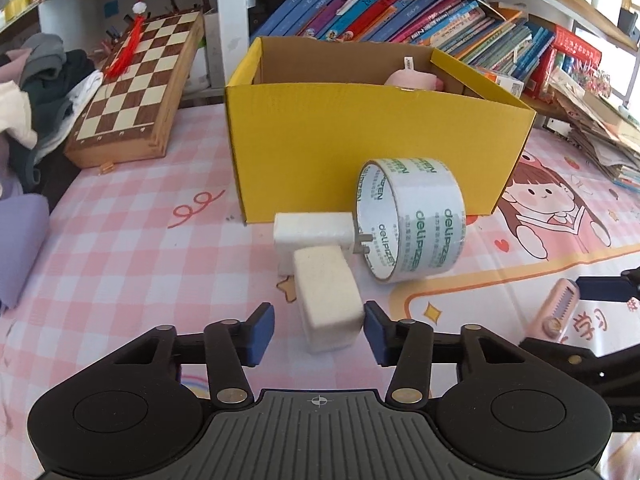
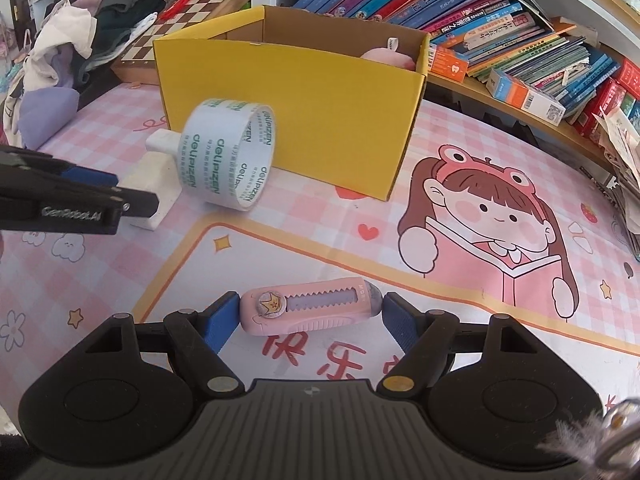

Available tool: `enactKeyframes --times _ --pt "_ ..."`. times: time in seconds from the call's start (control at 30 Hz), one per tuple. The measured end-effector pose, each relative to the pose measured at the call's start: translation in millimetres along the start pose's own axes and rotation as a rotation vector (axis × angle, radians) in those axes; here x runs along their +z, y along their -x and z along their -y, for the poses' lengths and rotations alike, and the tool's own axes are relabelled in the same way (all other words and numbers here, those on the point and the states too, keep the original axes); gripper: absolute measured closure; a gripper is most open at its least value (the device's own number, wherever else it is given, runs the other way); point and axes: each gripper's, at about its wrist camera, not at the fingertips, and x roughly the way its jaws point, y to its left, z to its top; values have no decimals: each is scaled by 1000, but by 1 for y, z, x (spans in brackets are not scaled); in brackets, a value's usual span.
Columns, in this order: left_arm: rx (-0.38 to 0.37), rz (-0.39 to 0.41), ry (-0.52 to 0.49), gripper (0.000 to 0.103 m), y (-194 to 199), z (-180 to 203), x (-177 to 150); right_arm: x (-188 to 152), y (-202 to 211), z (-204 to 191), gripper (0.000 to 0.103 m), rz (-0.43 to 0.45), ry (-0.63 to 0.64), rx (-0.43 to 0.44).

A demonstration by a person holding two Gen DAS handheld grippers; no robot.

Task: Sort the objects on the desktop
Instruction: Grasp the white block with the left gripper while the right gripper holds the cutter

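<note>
A white power adapter (image 1: 326, 300) lies on the pink mat, its near end between the open fingers of my left gripper (image 1: 319, 334); the right pad touches it, the left pad is apart. A white tape roll (image 1: 412, 220) stands on edge against the adapter's far end. The yellow cardboard box (image 1: 360, 148) stands behind, a pink soft item (image 1: 412, 80) inside. My right gripper (image 2: 308, 322) is open around a pink utility knife (image 2: 310, 310) lying crosswise on the mat. The right view also shows the tape roll (image 2: 226, 156), box (image 2: 288, 112) and adapter (image 2: 154, 168).
A folded chessboard (image 1: 136, 92) leans at the back left beside a pile of clothes (image 1: 36, 92). Rows of books (image 1: 420, 12) fill the shelf behind the box. Stacked papers (image 1: 600, 132) lie at the right edge. The left gripper (image 2: 72, 200) shows at the right view's left.
</note>
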Motion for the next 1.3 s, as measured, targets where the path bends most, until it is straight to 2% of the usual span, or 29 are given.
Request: enactKeyframes --times 0.1,0.27,0.33,0.63,0.93,1.3 --pt "3 -4 -6 59 -4 3 1 -1 1 2 27 -1 2 2" --pt "8 -10 -17 70 -10 7 3 -2 3 4 27 5 5 2" --pt "10 -12 -21 71 -12 8 3 -2 4 4 27 5 3 2" --pt "-1 13 -43 78 4 9 2 -4 9 0 27 14 7 6" --pt "-15 41 -65 80 22 9 1 -6 15 -7 27 18 7 15" --pt "-61 74 -33 80 56 0 -6 -9 29 -12 27 29 -37 15"
